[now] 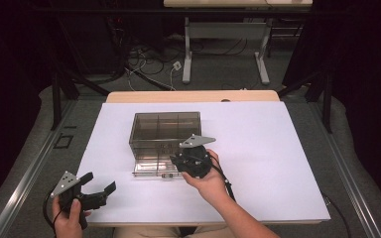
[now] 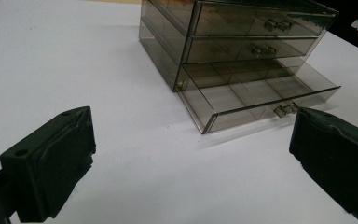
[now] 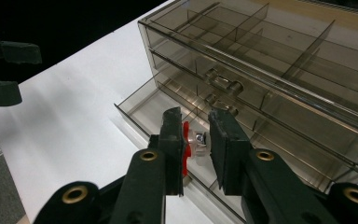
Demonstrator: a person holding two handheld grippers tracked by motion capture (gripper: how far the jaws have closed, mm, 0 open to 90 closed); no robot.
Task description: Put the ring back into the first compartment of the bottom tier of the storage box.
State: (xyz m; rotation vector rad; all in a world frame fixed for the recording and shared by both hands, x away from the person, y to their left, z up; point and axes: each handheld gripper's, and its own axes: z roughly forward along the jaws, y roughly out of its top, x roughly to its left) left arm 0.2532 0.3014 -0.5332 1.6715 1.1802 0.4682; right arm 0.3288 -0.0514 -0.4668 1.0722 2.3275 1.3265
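A smoky see-through drawer box (image 1: pixel 164 130) stands mid-table with three drawers, and its bottom drawer (image 1: pixel 151 167) is pulled out toward me. My right gripper (image 1: pixel 176 160) hovers over that drawer's right front part. In the right gripper view its jaws (image 3: pixel 196 122) are shut on a small red and silver part (image 3: pixel 193 142) above the open drawer (image 3: pixel 142 106). My left gripper (image 1: pixel 100 182) rests at the table's front left corner, open and holding nothing. In the left gripper view its wide-apart jaws (image 2: pixel 189 116) frame the box (image 2: pixel 242 32) and the open drawer (image 2: pixel 256 93).
The white table top (image 1: pixel 278 148) has bare room to the right and left of the box. Dividers split the drawers into compartments. The left gripper (image 3: pixel 0 70) appears far off at the upper left of the right gripper view. Desk legs and cables lie beyond the table.
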